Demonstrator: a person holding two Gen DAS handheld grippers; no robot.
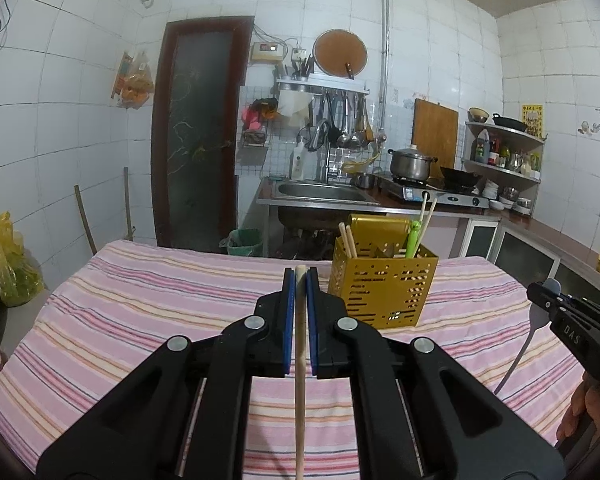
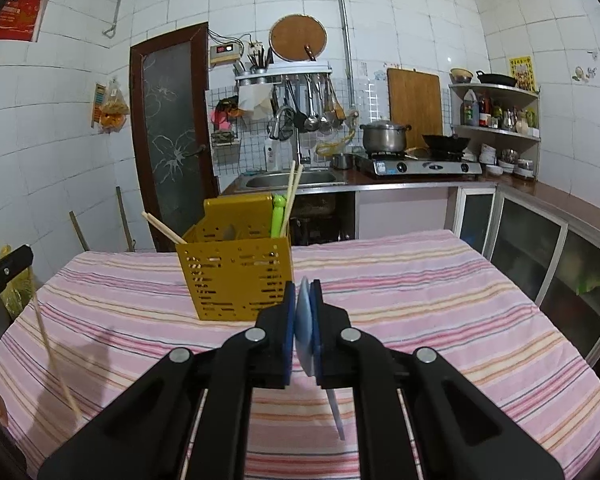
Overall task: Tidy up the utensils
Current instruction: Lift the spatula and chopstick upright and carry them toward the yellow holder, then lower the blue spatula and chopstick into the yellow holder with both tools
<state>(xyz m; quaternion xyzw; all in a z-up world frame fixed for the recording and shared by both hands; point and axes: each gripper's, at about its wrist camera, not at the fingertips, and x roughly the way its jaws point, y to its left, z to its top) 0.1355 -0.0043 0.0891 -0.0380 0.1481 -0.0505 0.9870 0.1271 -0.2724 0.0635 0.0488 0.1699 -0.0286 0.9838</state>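
Readable text: "DAS" was printed in pale letters on the side of the right gripper (image 1: 540, 294) as seen from the left wrist view; the red poster (image 2: 14, 16) high on the wall and the yellow notice (image 2: 521, 73) by the shelf carried writing too small to read; the stove (image 2: 420, 167) had a front label, also illegible.

Left gripper (image 1: 300, 276): fingers nearly together, blue pads (image 1: 288, 320) clamped on a single wooden chopstick (image 1: 299, 380); the stick ran lengthwise between the pads, its tip poking just past the fingertips and its long end trailing back toward the camera; held above the striped tablecloth (image 1: 140, 300), not touching it.

Right gripper (image 2: 303, 286): fingers also narrow, pads (image 2: 289, 336) pinching the pale blue bowl of a spoon (image 2: 305, 328); the handle hung down and back below the pads, clear of the cloth.

The yellow perforated holder (image 1: 382, 288) stood upright on the cloth, just ahead and right of the left gripper, just ahead and left of the right one; it already held several chopsticks (image 1: 348, 240), leaning at both ends, and a green utensil (image 1: 414, 238) on its right side; something grey sat in the middle section, can't tell what.
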